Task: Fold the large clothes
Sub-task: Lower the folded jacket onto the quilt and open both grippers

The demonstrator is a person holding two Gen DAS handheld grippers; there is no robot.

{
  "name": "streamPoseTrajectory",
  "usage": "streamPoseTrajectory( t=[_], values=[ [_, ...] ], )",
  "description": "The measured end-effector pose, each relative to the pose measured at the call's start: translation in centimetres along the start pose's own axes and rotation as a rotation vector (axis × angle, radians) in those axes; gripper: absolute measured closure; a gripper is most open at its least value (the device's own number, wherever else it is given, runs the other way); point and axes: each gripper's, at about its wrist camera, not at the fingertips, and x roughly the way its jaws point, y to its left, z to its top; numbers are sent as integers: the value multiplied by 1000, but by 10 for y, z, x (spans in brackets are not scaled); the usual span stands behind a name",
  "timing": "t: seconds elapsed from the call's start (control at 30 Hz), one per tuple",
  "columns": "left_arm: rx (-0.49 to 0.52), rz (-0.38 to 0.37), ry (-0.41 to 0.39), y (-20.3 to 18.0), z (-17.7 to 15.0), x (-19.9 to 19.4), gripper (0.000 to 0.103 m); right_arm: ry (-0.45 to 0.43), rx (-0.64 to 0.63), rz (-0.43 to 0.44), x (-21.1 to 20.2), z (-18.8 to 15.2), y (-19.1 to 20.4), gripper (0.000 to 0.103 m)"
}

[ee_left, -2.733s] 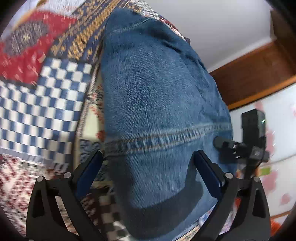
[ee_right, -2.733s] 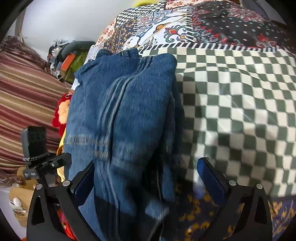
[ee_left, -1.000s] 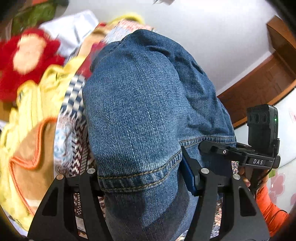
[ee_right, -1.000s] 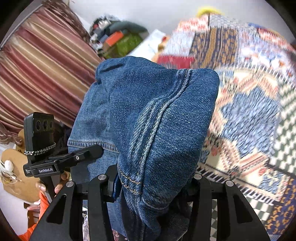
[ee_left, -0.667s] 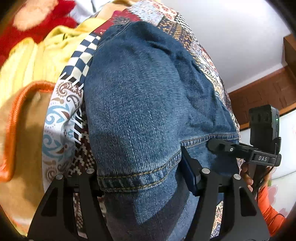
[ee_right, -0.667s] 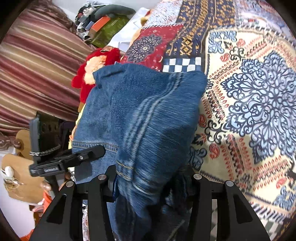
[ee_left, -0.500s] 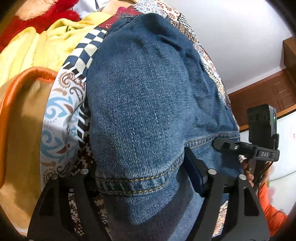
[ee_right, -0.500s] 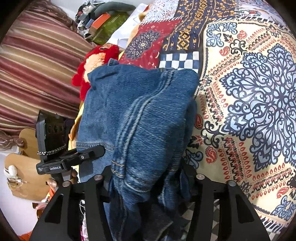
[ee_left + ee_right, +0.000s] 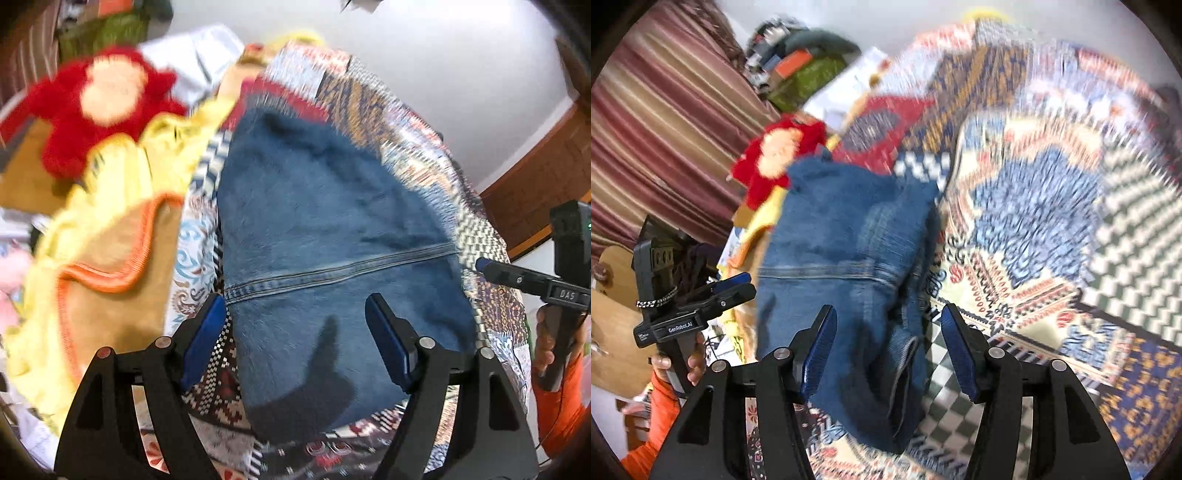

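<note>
The jeans (image 9: 332, 236) lie as a folded denim bundle on the patchwork bedspread (image 9: 1052, 221), near the edge of the bed and just beside a yellow-and-orange blanket (image 9: 110, 236) and a red plush toy (image 9: 99, 96). A stitched hem line crosses the top layer, and looser folds show along the bundle's right side in the right wrist view. The left tongs (image 9: 295, 332) stand released, pads clear of the denim. The right tongs (image 9: 886, 343) are released too, jaws straddling the bundle's near end without pressing it. The step in hand appears to be letting go after laying down a fold. The next move likely calls for tidying the ragged right edge, or pinching the near end for a further fold.
</note>
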Motion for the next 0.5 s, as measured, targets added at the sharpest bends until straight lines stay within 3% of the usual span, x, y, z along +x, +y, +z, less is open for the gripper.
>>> streamPoseTrajectory(
  t=[0.23,0.5],
  values=[
    [137,40,-285,-56,3,-100,26,-278,-113,36,-109,-22,63,47],
    [249,68,-651,-128,-44,-217,26,-608,-266,20,-215,-78,143,48]
  ],
)
